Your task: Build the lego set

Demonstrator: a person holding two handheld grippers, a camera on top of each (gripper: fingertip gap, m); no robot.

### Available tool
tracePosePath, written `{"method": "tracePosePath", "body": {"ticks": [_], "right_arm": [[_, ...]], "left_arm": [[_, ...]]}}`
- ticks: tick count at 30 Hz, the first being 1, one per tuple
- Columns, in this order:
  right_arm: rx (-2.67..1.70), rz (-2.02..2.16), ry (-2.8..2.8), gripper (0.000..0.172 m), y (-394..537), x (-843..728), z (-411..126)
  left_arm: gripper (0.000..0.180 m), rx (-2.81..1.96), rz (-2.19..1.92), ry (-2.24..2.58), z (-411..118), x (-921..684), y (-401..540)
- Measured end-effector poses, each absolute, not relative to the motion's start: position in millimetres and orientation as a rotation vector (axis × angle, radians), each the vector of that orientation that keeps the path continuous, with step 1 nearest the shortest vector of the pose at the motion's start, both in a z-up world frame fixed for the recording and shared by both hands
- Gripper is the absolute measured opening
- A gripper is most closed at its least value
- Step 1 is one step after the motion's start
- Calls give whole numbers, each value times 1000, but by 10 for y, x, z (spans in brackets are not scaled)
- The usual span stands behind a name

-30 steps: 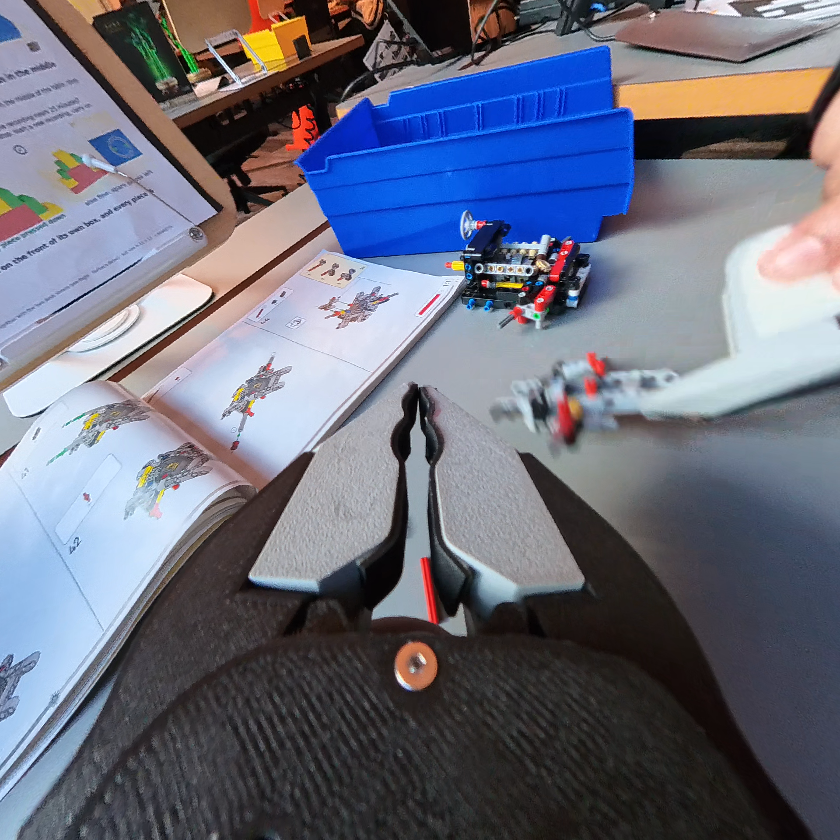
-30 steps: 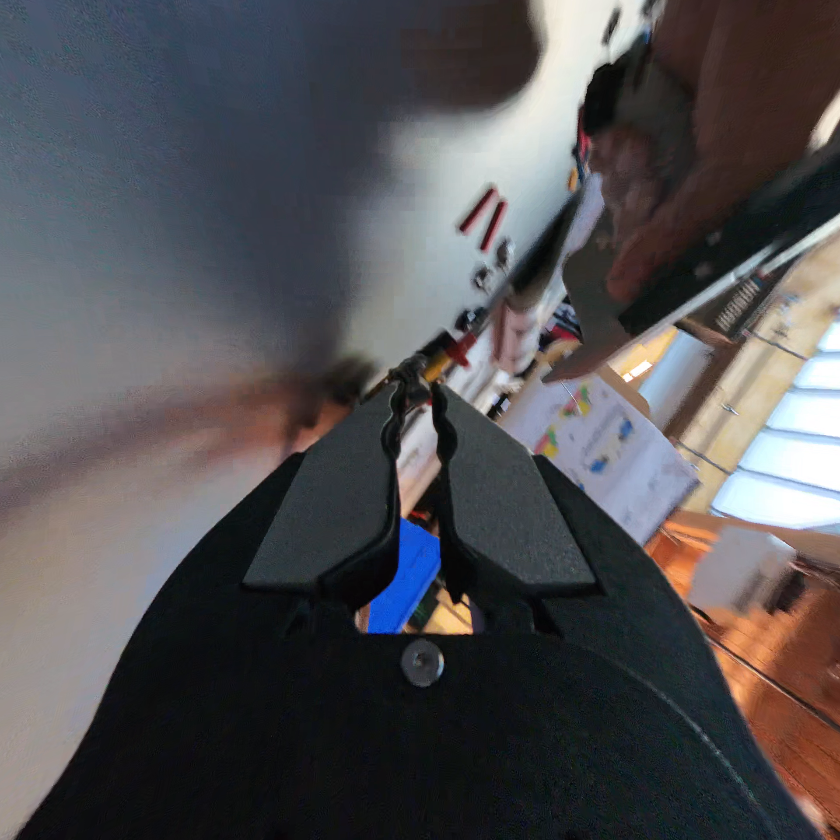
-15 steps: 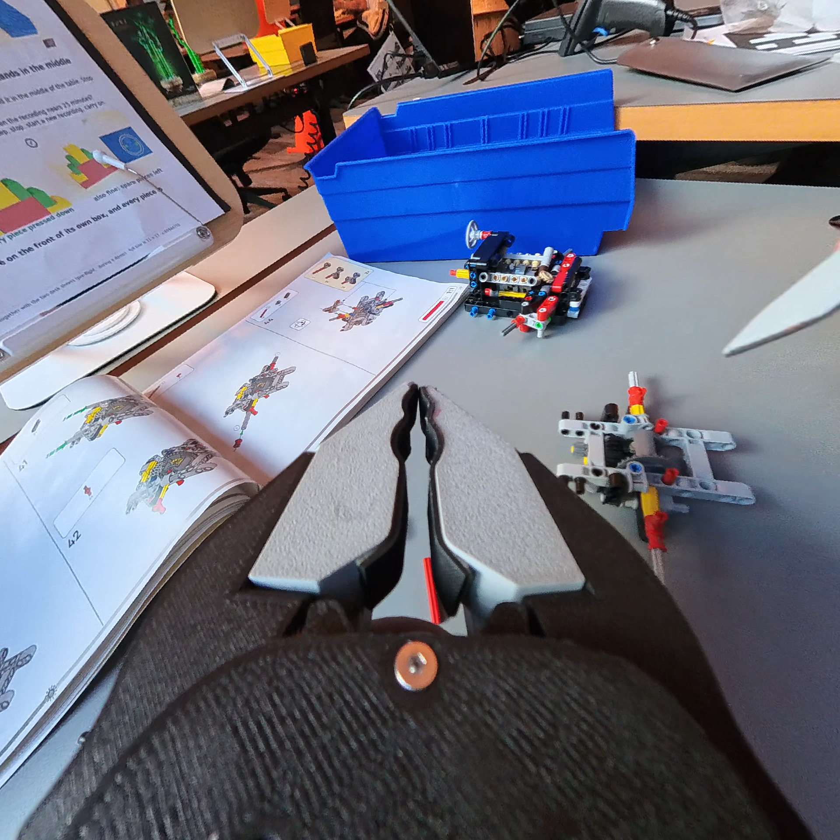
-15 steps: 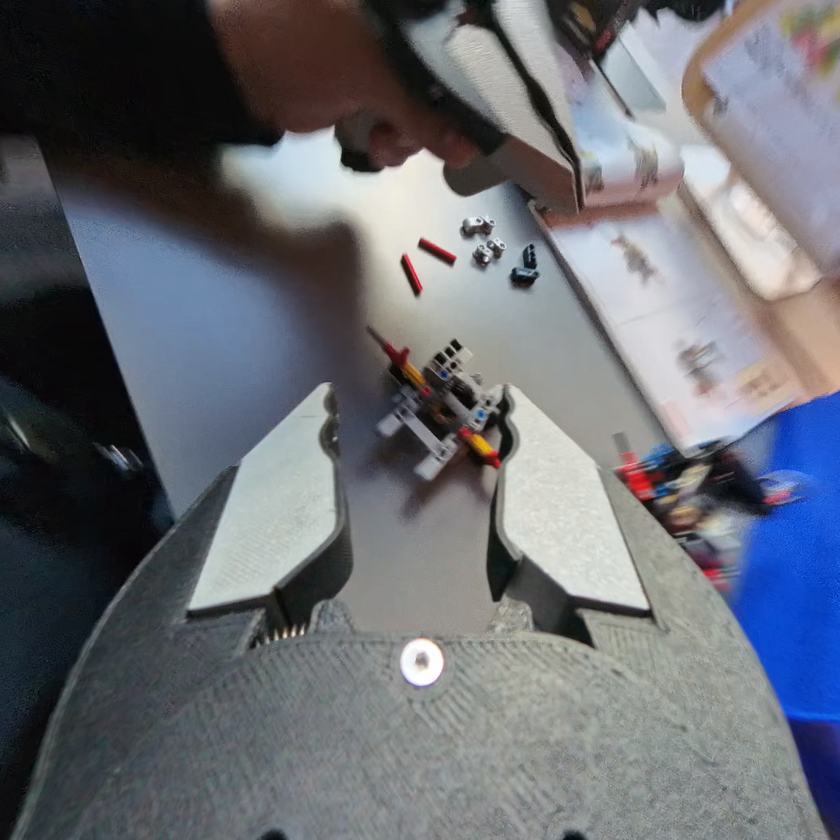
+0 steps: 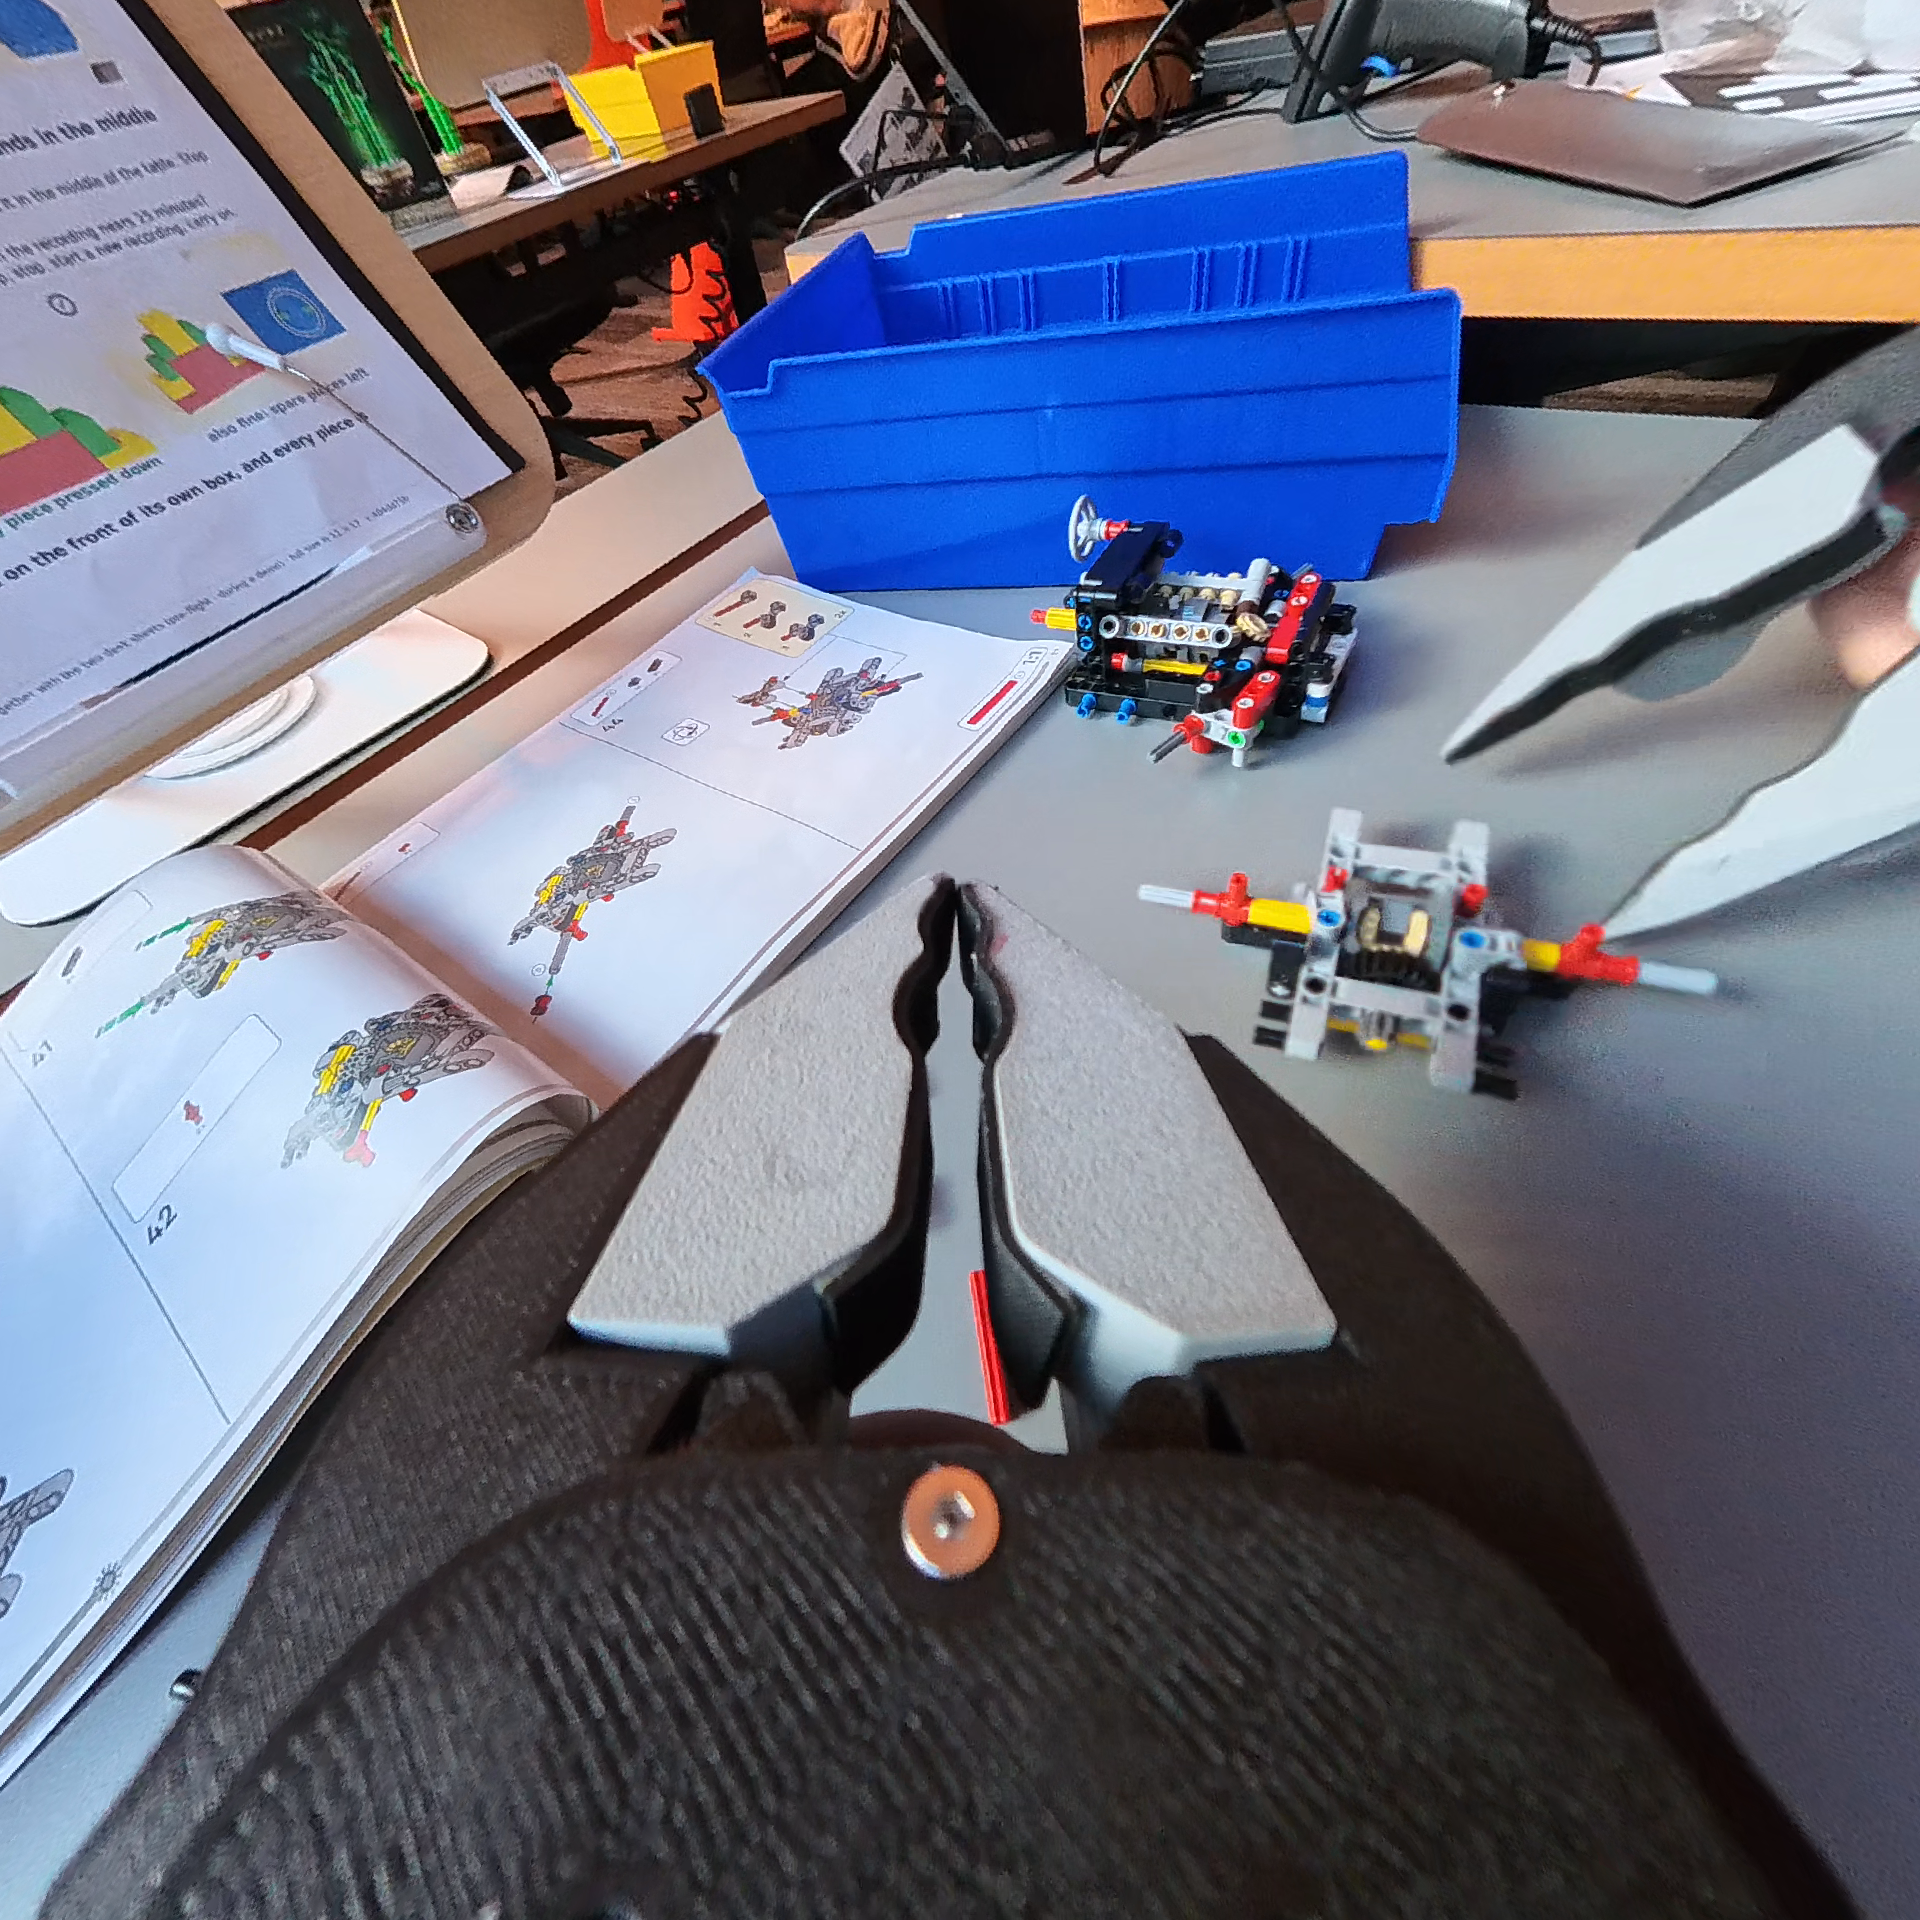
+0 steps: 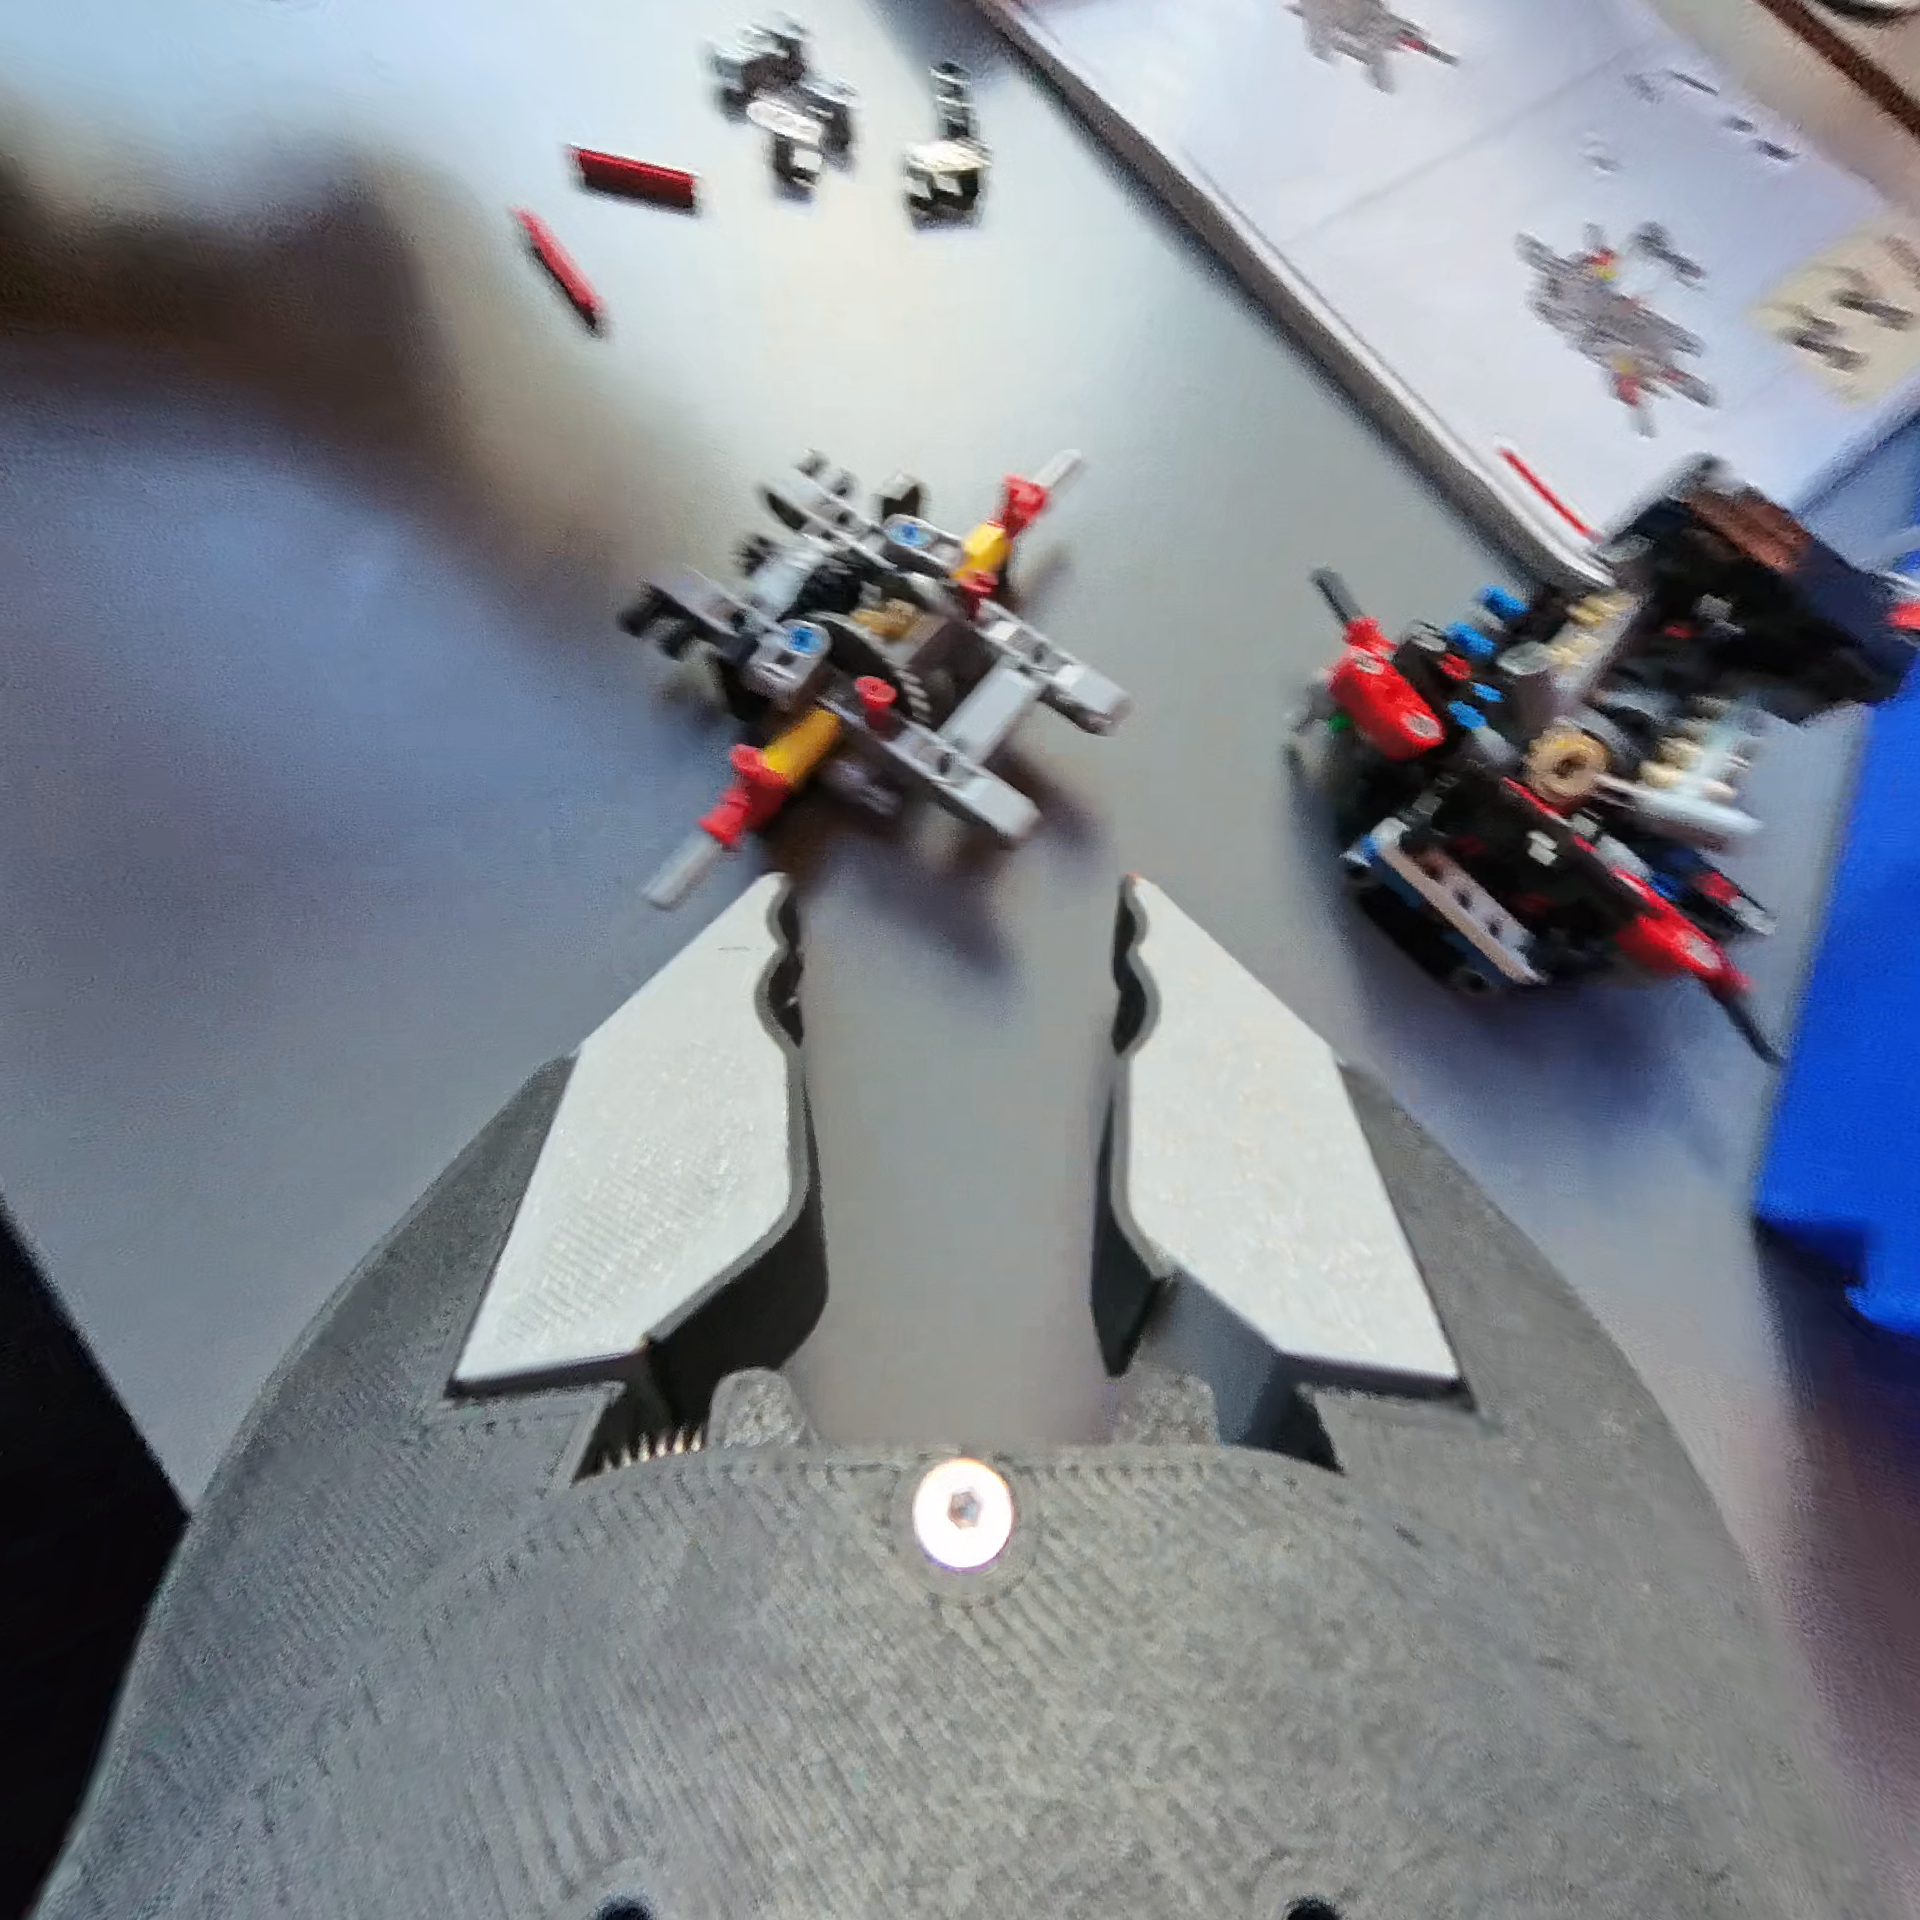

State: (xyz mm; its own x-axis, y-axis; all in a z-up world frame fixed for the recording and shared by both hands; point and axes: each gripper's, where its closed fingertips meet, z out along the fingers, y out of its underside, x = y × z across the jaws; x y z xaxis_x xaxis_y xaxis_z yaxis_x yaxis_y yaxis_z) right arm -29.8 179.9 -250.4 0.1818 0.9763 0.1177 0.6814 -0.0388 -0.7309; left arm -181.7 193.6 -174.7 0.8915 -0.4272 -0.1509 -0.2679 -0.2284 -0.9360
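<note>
My left gripper (image 5: 954,896) is shut with nothing showing between its tips, and hovers over the grey table (image 5: 1558,1299) by the open instruction booklet (image 5: 623,831). A small grey brick assembly (image 5: 1382,945) with red and yellow axle ends lies on the table to its right. My right gripper (image 6: 951,894) is open and empty, just short of that assembly (image 6: 873,665), its left fingertip close to the axle end. It also shows in the left wrist view (image 5: 1527,842). A larger black and red assembly (image 5: 1210,644) stands before the blue bin (image 5: 1091,416).
The black assembly (image 6: 1558,769) and blue bin (image 6: 1860,1039) lie to the right in the right wrist view. Two red axles (image 6: 634,179) and small loose pieces (image 6: 790,94) lie beyond the grey assembly. A red axle (image 5: 987,1351) lies under my left gripper. A propped sheet (image 5: 156,364) stands at the left. Across from one pair of fingers to the other is roughly 20 centimetres.
A second ago my right gripper carried the grey assembly in the air. It set it on the table and opened. Since then the assembly has turned and the jaws have narrowed a little.
</note>
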Motion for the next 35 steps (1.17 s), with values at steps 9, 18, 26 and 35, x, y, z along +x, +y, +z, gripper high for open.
{"method": "tracePosePath", "body": {"ticks": [9,18,26,35], "right_arm": [[-1559,606,-1848,39,1944,-329,-2550],[-1272,654,-1890,26,2038,-404,-2443],[-1272,849,-1749,20,2100,-398,-2194],[-1298,880,-1740,21,2119,-397,-2191]], "left_arm": [[0,-1862,-164,538,-1875,-1800,1958],[0,-1841,-198,538,-1851,-1760,1957],[0,-1853,-183,545,-1884,-1769,1963],[0,-1860,-154,597,-1935,-1693,1946]]}}
